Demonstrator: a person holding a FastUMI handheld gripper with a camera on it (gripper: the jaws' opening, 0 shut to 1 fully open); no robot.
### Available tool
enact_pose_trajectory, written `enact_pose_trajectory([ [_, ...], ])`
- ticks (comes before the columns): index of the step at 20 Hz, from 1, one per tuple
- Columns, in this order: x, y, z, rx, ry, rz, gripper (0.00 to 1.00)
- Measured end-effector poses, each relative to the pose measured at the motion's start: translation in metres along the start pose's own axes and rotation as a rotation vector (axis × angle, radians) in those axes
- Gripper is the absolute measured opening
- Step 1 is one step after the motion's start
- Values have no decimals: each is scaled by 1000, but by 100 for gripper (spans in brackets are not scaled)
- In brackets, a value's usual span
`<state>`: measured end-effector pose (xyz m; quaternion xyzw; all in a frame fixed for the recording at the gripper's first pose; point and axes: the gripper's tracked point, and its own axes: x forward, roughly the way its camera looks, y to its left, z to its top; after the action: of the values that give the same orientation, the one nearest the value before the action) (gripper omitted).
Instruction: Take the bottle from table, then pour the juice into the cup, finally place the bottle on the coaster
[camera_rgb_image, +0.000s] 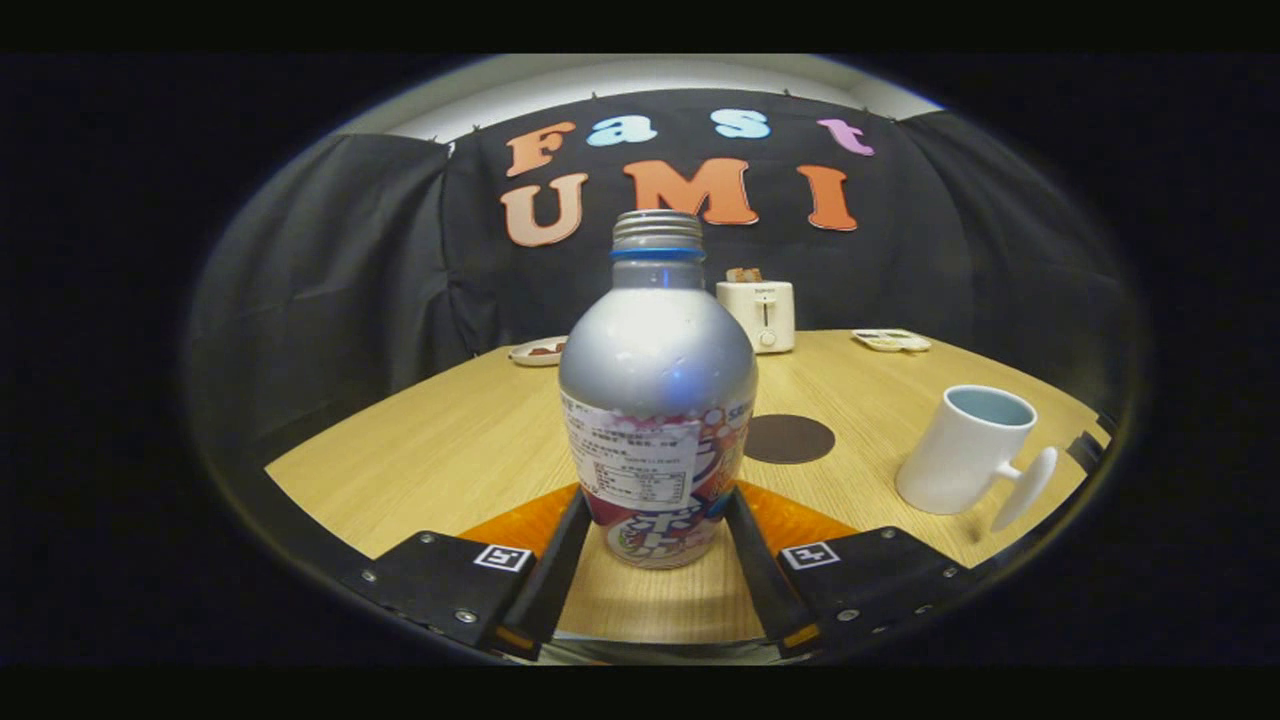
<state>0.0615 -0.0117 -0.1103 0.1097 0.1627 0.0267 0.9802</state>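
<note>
The bottle (657, 400) stands upright between the fingers of the tool (655, 535), long axis vertical, open threaded neck pointing up, label facing the camera. Both fingers sit against its lower sides, so the tool is closed on it. Behind the bottle to the right lies a dark round coaster (788, 439); further right stands a white cup (968, 448), handle toward the near edge. Open wood surface (430, 450) spreads left of the bottle. Beyond it a toaster (758, 313) and two small plates (538, 351) line the far edge
</note>
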Motion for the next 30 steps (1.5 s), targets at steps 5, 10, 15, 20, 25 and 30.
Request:
enact_pose_trajectory([
  [5, -18, 5, 32, 258, -65, 75, 76],
  [10, -20, -16, 53, 470, -118, 61, 75],
  [15, -15, -21, 59, 655, -136, 89, 75],
  [20, -11, -22, 65, 847, -135, 102, 75],
  [25, -14, -33, 73, 1021, -161, 87, 75],
  [30, -15, -41, 75, 1151, -169, 89, 75],
])
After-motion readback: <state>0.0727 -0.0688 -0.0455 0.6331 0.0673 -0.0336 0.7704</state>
